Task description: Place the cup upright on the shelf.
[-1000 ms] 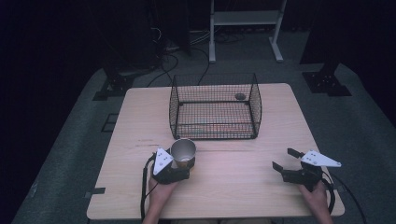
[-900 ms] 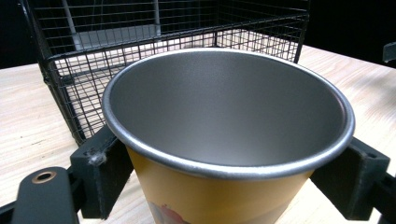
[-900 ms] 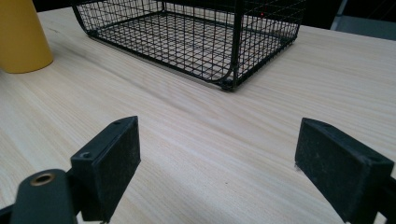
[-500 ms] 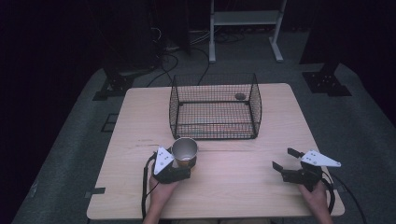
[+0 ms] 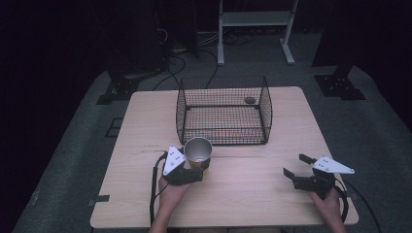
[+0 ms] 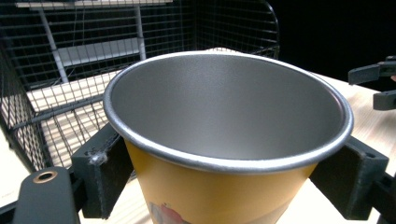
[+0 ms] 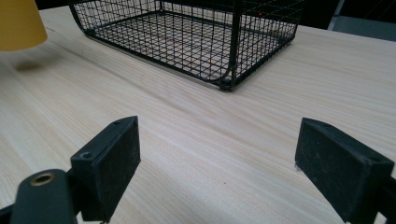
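Nothing has moved much since a second ago: my left gripper (image 5: 194, 167) still holds the cup (image 5: 197, 149) in the same spot, just in front of the wire basket (image 5: 222, 110), and my right gripper (image 5: 297, 166) still waits off to the side.

Up close, in the left gripper view, the cup (image 6: 224, 140) is yellow on the outside and shiny grey inside, with a rolled silver rim. It stands upright. My left jaws press on it from both sides, one black pad on each side just under the rim, so the cup is squeezed between them. I cannot tell if the cup's bottom touches the table (image 5: 145, 126) or is lifted a little (the right gripper view shows a dark shadow under it).

From above, the cup sits near the front left corner of the basket, close to it but apart from it. The basket is black, open at the top, and stands in the middle of the far half of the table. A small dark round thing (image 5: 249, 100) lies near the basket's far right corner; I cannot tell what it is.

My right gripper (image 7: 217, 172) is well to the right of the basket and nearer to me. Its jaws are spread wide with only bare wood between them. They hold nothing.
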Demonstrator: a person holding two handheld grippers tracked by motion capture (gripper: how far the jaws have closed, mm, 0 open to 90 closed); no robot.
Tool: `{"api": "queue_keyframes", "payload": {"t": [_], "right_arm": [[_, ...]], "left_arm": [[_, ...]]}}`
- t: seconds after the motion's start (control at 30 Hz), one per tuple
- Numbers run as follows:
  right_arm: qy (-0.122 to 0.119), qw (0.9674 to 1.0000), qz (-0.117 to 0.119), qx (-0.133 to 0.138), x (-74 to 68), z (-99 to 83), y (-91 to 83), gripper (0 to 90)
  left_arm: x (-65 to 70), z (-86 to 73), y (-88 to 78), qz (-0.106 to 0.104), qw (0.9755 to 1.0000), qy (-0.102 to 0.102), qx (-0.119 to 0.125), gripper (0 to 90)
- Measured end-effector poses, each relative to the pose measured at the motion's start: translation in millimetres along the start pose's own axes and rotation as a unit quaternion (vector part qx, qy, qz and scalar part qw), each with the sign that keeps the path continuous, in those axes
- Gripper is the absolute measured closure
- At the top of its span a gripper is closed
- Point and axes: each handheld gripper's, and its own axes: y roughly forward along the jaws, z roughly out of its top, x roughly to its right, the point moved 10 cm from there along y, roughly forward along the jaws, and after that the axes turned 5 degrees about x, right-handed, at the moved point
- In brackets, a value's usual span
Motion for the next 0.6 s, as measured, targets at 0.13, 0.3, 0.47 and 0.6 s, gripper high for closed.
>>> {"api": "queue_keyframes", "payload": {"t": [0.13,0.3,0.47,0.6], "right_arm": [[0.000,1.0000,0.000,0.000,0.1,0.0,0.1,13.1],[-0.001,1.0000,0.001,0.000,-0.2,0.1,0.1,13.1],[0.000,1.0000,0.001,0.001,-0.5,0.2,0.1,13.1],[-0.001,1.0000,0.002,0.002,-0.6,0.3,0.1,13.1]], "left_arm": [[2.1,6.8,2.8,-0.011,0.9999,-0.002,0.001,14.6],[3.3,15.1,6.9,-0.023,0.9997,-0.008,0.005,14.6],[6.4,24.8,10.0,-0.033,0.9994,-0.003,0.007,14.7],[8.8,31.6,12.9,-0.044,0.9990,0.003,0.003,14.7]]}}
